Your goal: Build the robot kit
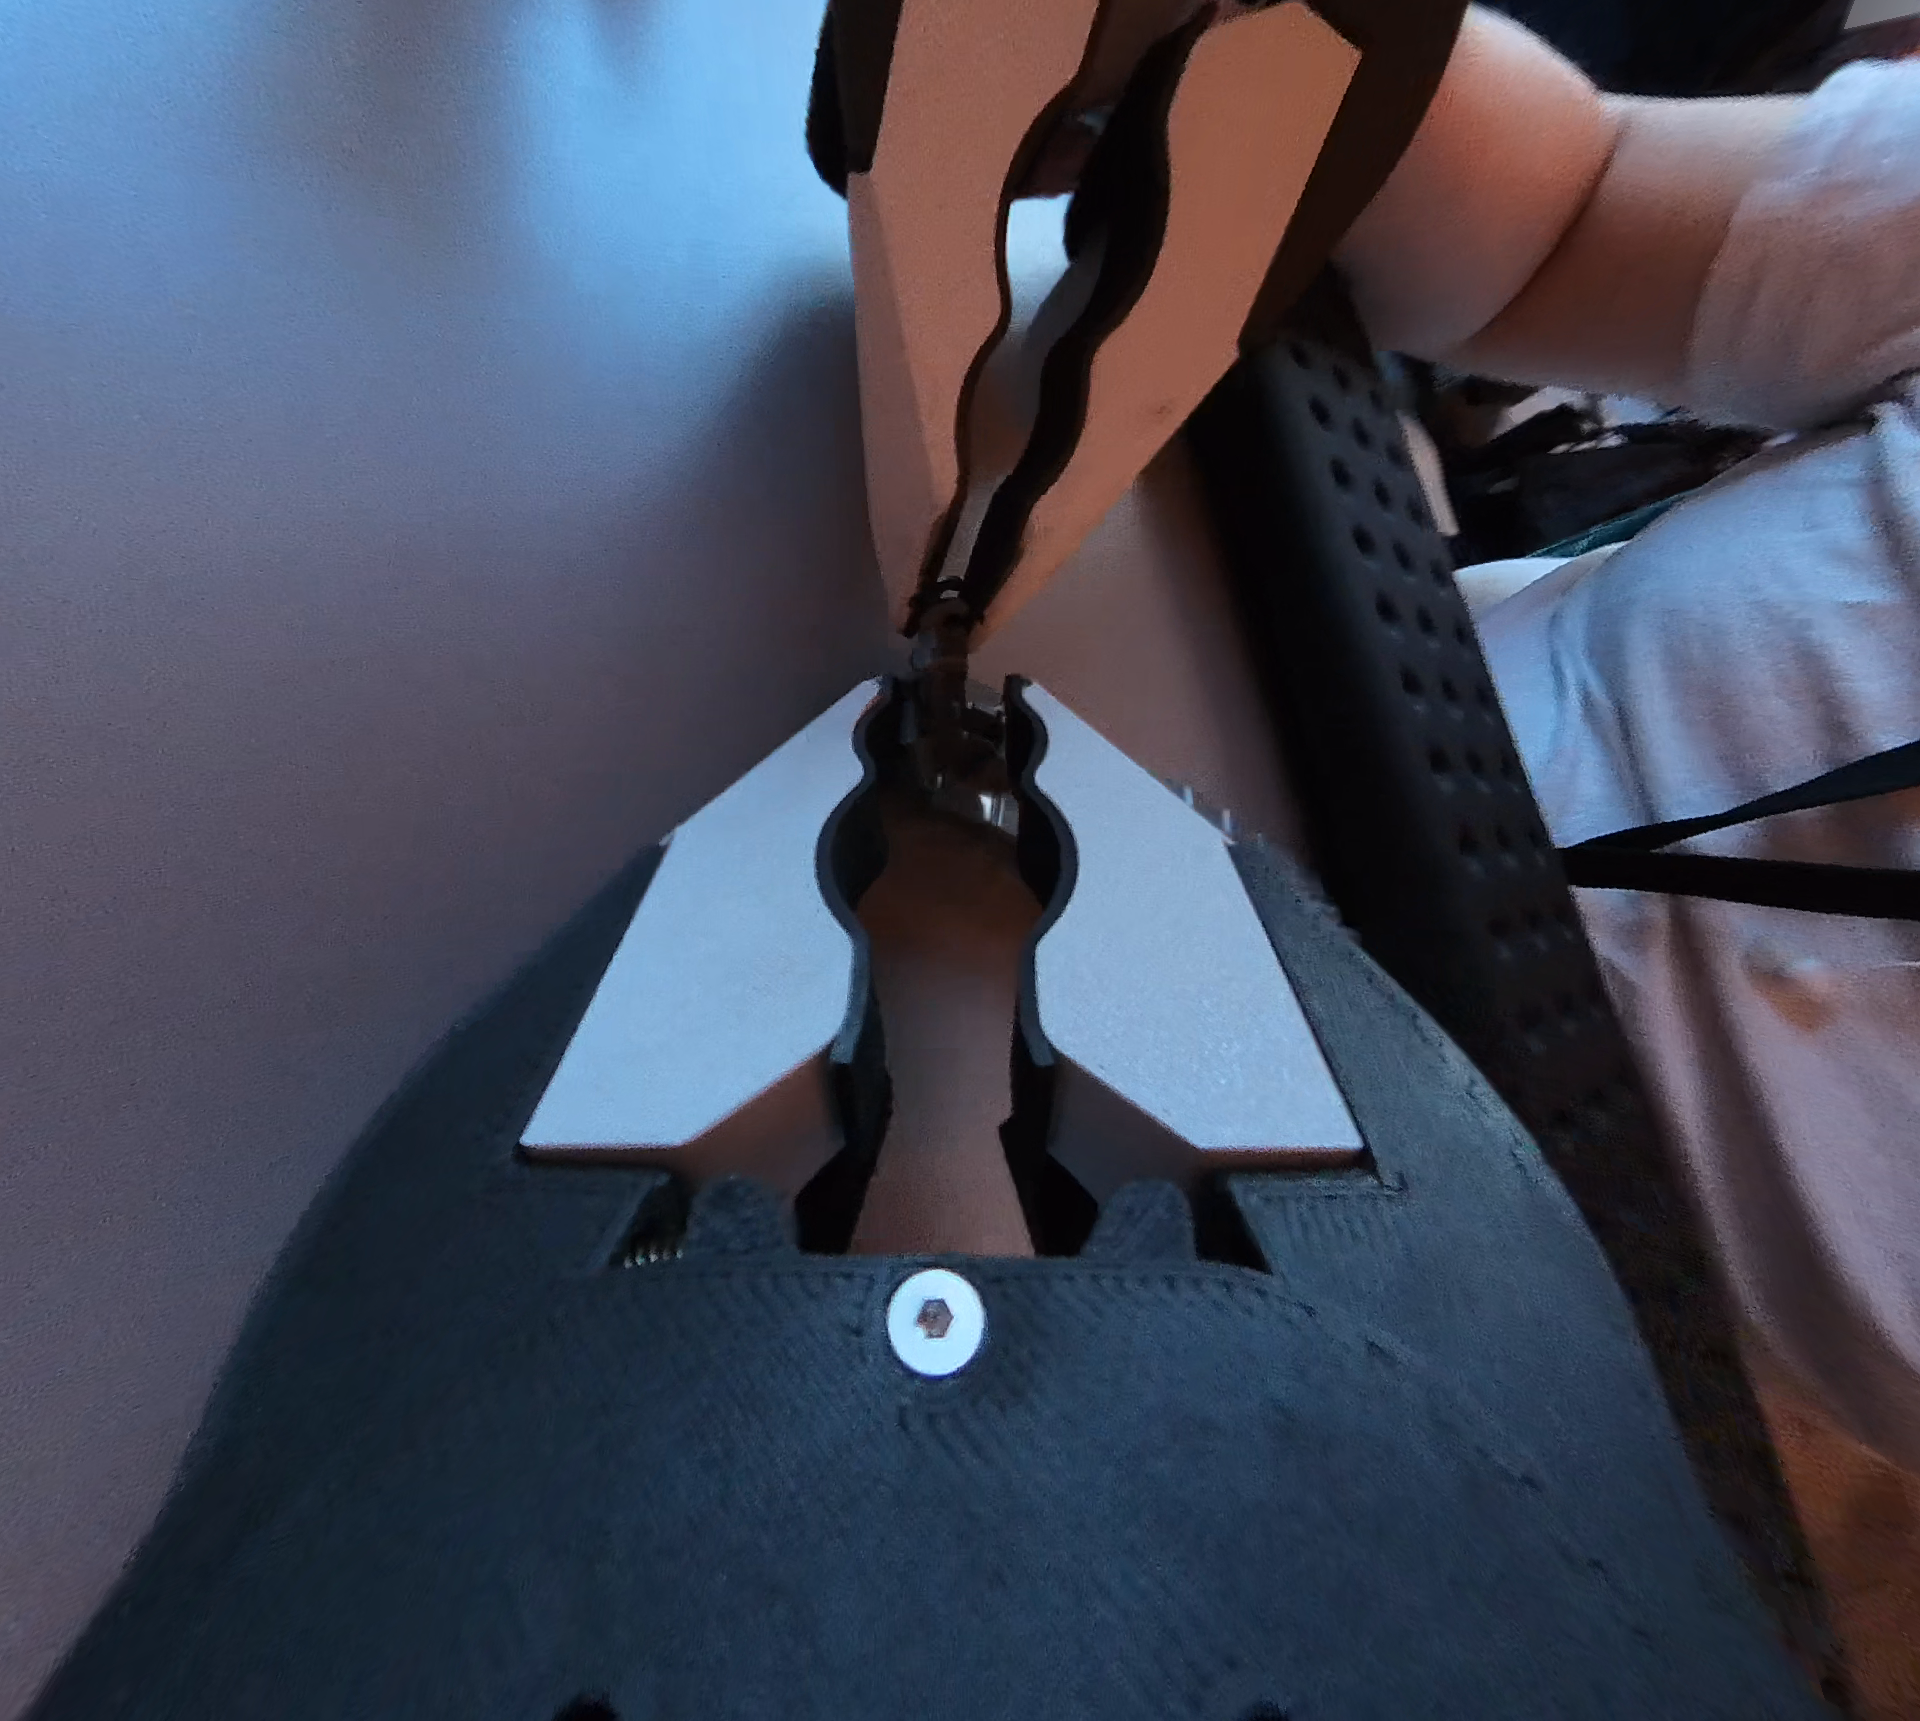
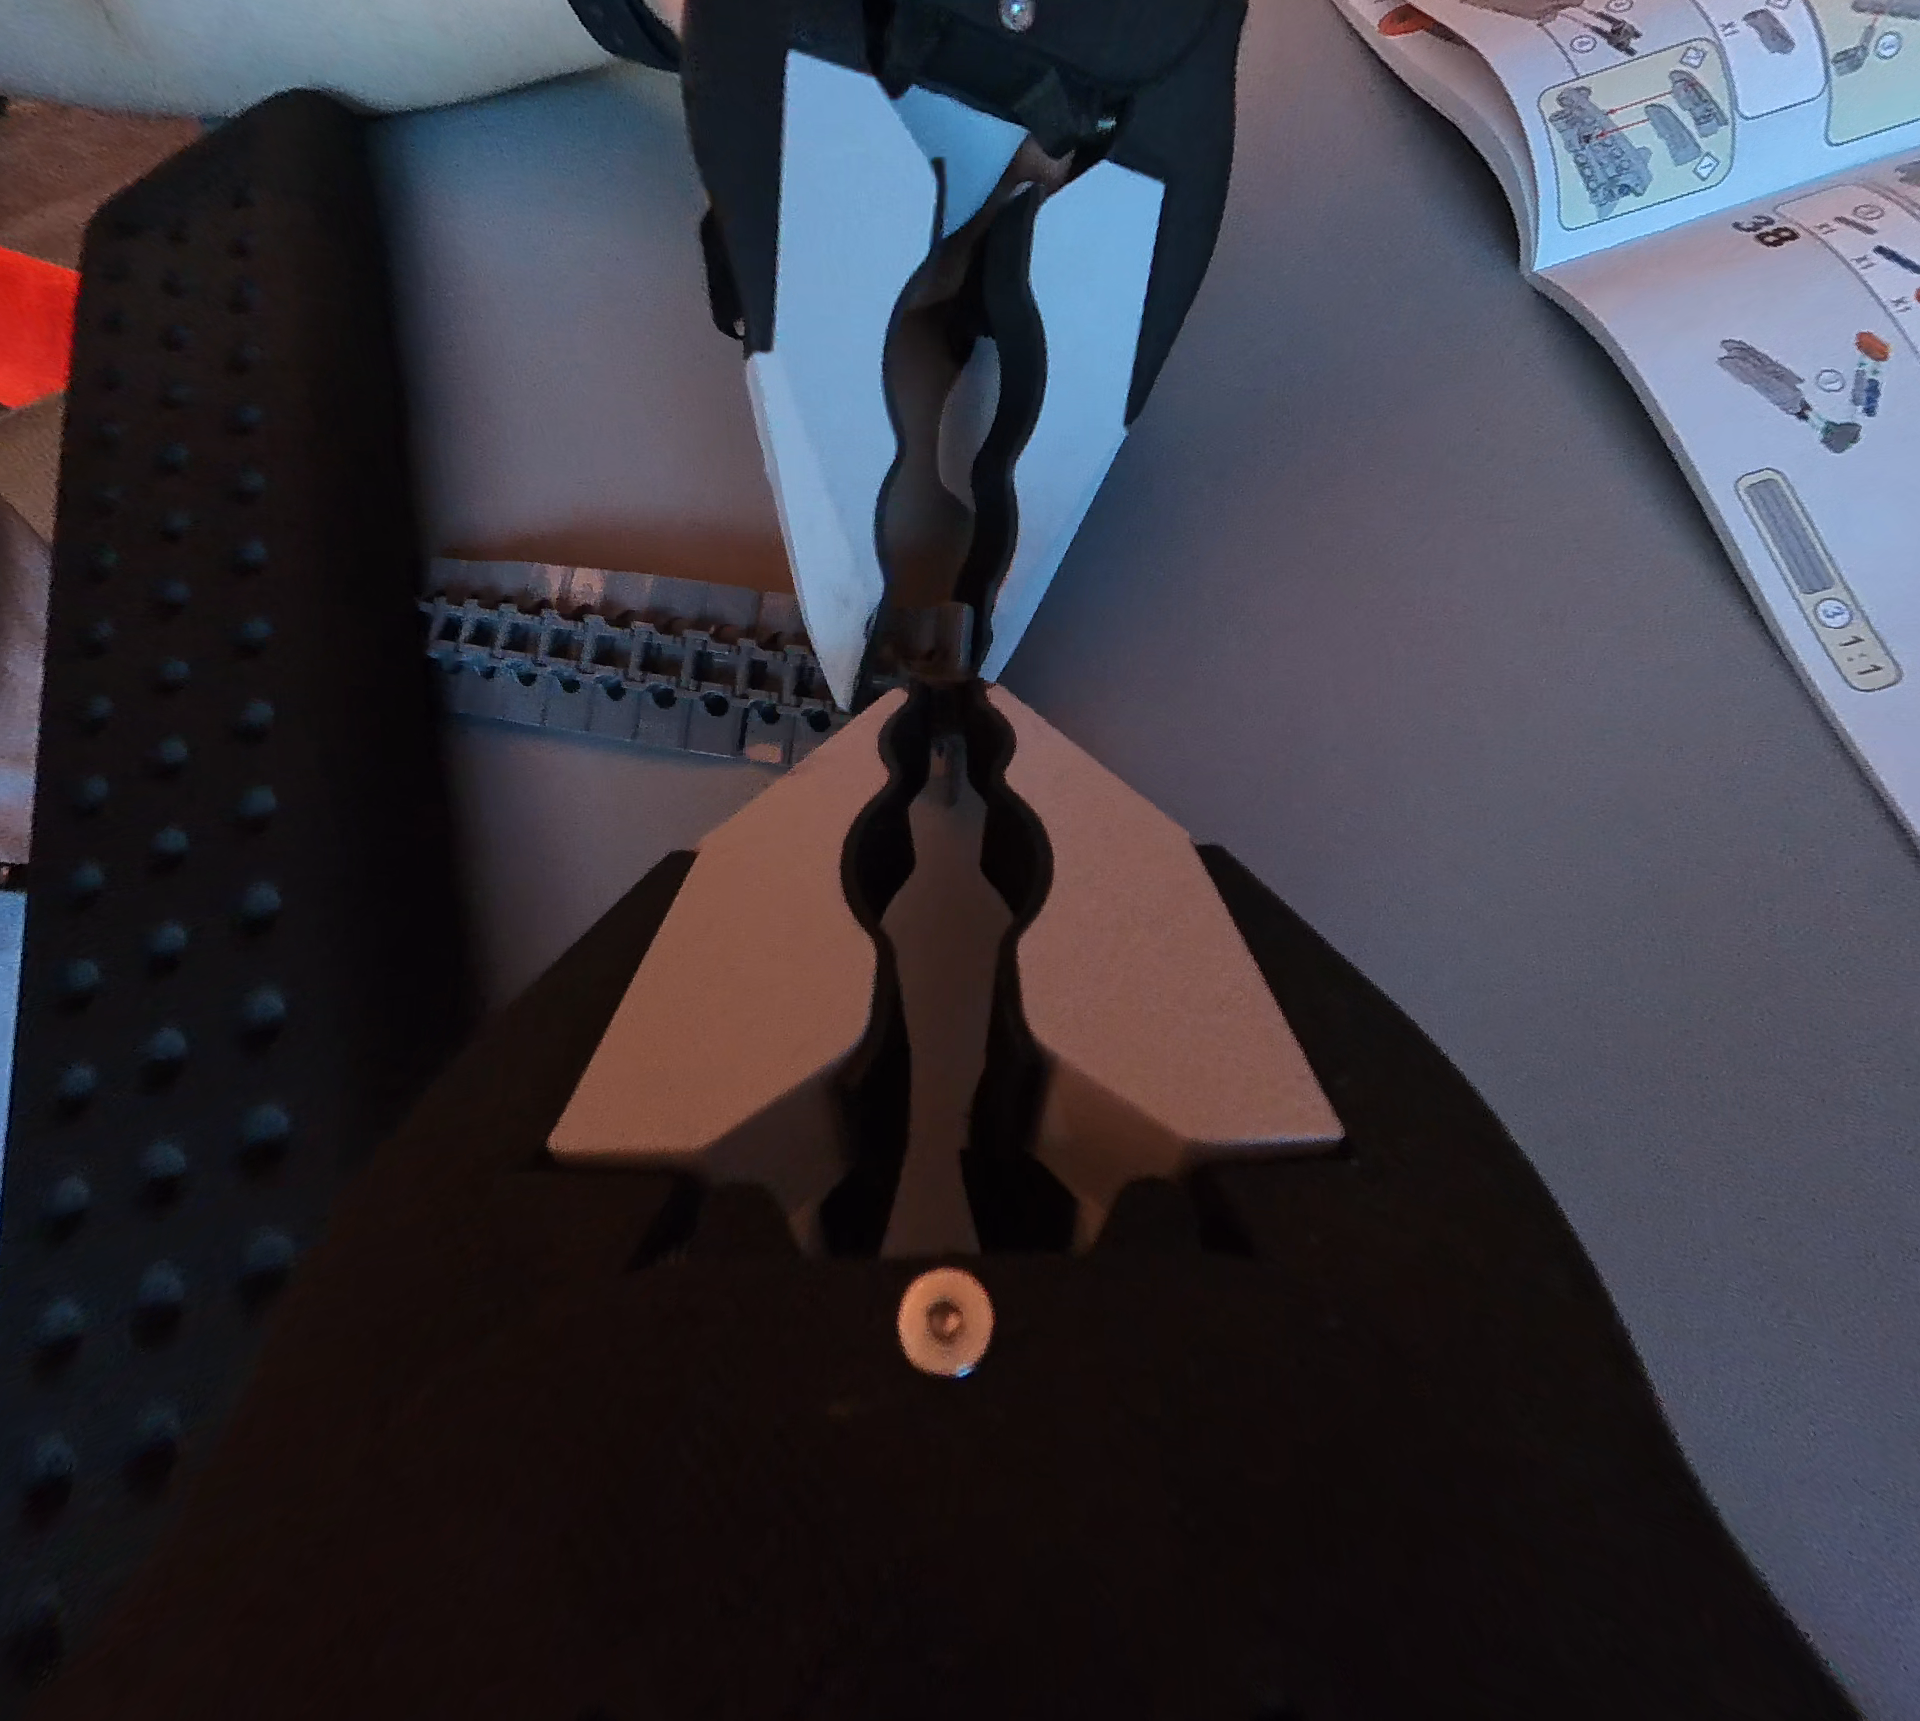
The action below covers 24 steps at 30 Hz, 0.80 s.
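My two grippers meet tip to tip above a grey table (image 2: 1351, 736). In the left wrist view, my left gripper (image 1: 948, 692) is shut on a small dark building-toy piece (image 1: 961, 757) held at its tips. My right gripper (image 1: 940, 617) comes down from the top and touches that piece with its own tips. In the right wrist view, my right gripper (image 2: 940, 710) is shut on a thin grey part (image 2: 951, 767). The left gripper (image 2: 925, 653) opposite it pinches a small grey piece (image 2: 940, 627). The join between the two pieces is mostly hidden by the fingertips.
A grey linked track strip (image 2: 623, 674) lies on the table behind the left gripper. A black studded pad (image 2: 208, 736) lies to the left, also in the left wrist view (image 1: 1382, 632). An open instruction booklet (image 2: 1714, 269) is at right. A person's arm (image 1: 1507, 217) is close by. My left and right fingertips are right by each other.
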{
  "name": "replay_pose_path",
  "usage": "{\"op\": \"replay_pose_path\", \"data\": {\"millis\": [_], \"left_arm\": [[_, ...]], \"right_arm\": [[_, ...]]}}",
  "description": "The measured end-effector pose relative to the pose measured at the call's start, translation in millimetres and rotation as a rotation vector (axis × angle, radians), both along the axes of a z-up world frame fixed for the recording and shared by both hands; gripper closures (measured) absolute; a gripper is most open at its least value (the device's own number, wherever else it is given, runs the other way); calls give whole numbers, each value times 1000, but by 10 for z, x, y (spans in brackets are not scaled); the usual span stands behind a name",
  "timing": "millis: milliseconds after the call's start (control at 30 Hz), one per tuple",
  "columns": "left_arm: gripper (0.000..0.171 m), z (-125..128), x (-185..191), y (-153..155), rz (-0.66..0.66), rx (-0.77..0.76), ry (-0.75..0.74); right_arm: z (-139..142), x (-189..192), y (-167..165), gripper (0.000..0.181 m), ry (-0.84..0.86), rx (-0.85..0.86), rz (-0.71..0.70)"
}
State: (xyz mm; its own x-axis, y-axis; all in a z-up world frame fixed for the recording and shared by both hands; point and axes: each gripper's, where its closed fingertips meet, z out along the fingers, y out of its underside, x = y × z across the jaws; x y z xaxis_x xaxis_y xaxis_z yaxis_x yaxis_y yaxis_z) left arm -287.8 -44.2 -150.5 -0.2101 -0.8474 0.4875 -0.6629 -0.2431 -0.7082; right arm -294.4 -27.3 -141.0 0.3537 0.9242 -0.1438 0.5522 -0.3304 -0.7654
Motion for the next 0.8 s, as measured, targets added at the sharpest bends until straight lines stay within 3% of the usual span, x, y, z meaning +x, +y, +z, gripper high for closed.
{"op": "replay_pose_path", "data": {"millis": [333,467,800], "left_arm": [[157,-19,15,31,56,50,-1],[150,-6,7,0,48,74,-15],[154,-50,1,7,51,197,-14]], "right_arm": [[-13,31,42,177,-130,276,-48],[-3,28,33,177,-169,375,-62],[9,8,-7,177,-103,345,-59]]}}
